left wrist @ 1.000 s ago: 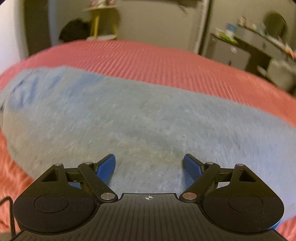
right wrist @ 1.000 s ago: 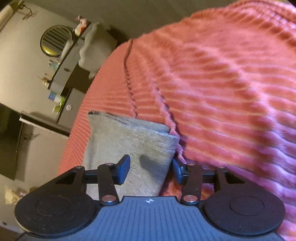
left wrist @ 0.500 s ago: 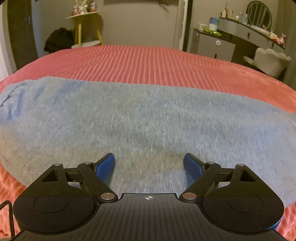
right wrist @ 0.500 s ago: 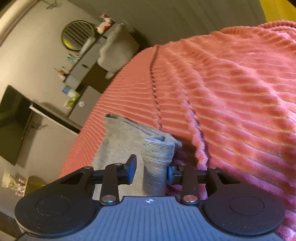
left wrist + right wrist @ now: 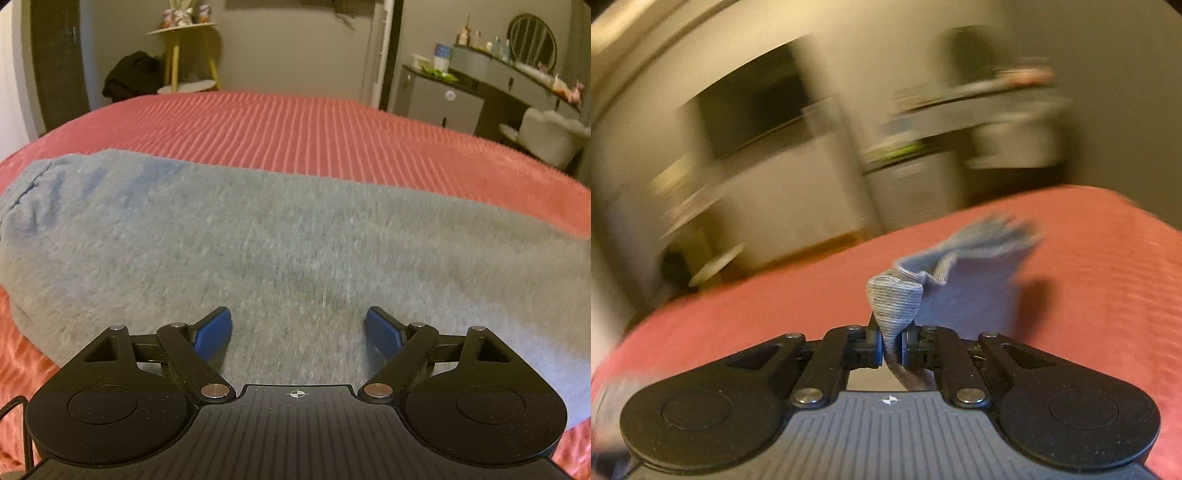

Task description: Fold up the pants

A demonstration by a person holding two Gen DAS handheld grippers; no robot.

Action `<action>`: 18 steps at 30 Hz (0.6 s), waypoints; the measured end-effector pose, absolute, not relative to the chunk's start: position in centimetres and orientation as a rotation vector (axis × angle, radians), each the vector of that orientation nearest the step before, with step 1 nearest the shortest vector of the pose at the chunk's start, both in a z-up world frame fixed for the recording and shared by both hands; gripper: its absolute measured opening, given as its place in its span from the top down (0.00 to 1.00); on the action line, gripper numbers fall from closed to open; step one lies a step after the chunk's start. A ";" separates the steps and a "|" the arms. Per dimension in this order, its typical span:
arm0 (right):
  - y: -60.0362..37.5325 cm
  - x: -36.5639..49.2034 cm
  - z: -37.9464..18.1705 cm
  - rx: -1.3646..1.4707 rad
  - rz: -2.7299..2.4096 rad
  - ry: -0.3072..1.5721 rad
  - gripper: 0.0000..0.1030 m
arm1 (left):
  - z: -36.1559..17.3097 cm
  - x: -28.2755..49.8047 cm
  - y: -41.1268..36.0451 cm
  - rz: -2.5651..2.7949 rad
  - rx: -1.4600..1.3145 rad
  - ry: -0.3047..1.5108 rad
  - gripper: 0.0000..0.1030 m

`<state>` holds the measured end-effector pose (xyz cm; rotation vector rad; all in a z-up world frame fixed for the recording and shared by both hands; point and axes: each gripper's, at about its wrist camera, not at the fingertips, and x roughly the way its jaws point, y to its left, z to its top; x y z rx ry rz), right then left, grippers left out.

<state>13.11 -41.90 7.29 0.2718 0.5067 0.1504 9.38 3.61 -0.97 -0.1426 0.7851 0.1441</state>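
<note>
Hovering low over the grey knitted fleece pants, the left gripper has its blue-padded jaws spread wide, nothing between them. In this left wrist view the pants lie flat across the bed with the red ribbed bedspread, spanning nearly the full frame from left to right; a darker seam shows at the far left end of the garment. Fabric fills the gap below the jaws, but contact cannot be confirmed. Behind the bed: a yellow-legged round side table, a dark bundle beside it, a grey cabinet and a dresser with an oval mirror at right.

Right wrist view, heavily motion-blurred. The right gripper has its jaws closed tight on a ribbed grey cuff of the pants. The pinched cuff stands up above the jaws, and the attached fabric trails away to the upper right, raised off the bedspread with a shadow under it at right. Room background is smeared; a dark rectangular screen is discernible on the wall.
</note>
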 end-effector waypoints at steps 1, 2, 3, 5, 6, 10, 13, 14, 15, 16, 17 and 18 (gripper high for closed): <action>-38.7 13.1 7.1 0.204 0.239 0.525 0.92 | -0.7 9.2 3.8 0.132 -0.160 0.774 0.16; -36.0 13.0 6.6 0.151 0.308 0.544 0.91 | -0.5 9.0 3.8 0.119 -0.173 0.764 0.16; -33.5 12.9 5.8 0.107 0.372 0.571 0.91 | -0.4 8.9 3.8 0.112 -0.181 0.755 0.16; -29.4 13.0 3.4 0.063 0.460 0.663 0.91 | -0.2 8.7 3.8 0.101 -0.186 0.747 0.16; -28.2 13.3 2.4 0.060 0.475 0.727 0.89 | -0.2 8.7 3.8 0.091 -0.188 0.747 0.16; -27.0 14.5 -0.3 0.169 0.548 0.997 0.70 | -0.2 8.9 3.5 0.026 -0.199 0.751 0.16; -31.1 14.5 0.6 0.391 0.476 0.931 0.52 | -0.2 9.2 2.8 -0.049 -0.195 0.752 0.16; -32.9 14.6 0.7 0.471 0.414 0.912 0.52 | -0.2 9.4 2.4 -0.077 -0.189 0.759 0.16; -34.4 14.8 0.4 0.504 0.329 0.924 0.52 | -0.1 9.5 2.1 -0.105 -0.183 0.766 0.16; -35.2 15.0 0.1 0.478 0.230 0.970 0.62 | -0.1 9.6 1.8 -0.127 -0.182 0.775 0.16; -35.9 15.4 -0.5 0.426 0.124 1.039 0.93 | 0.0 9.8 1.6 -0.148 -0.191 0.788 0.16; -36.8 15.4 -1.0 0.417 0.036 1.097 0.99 | 0.1 10.0 1.4 -0.174 -0.211 0.802 0.16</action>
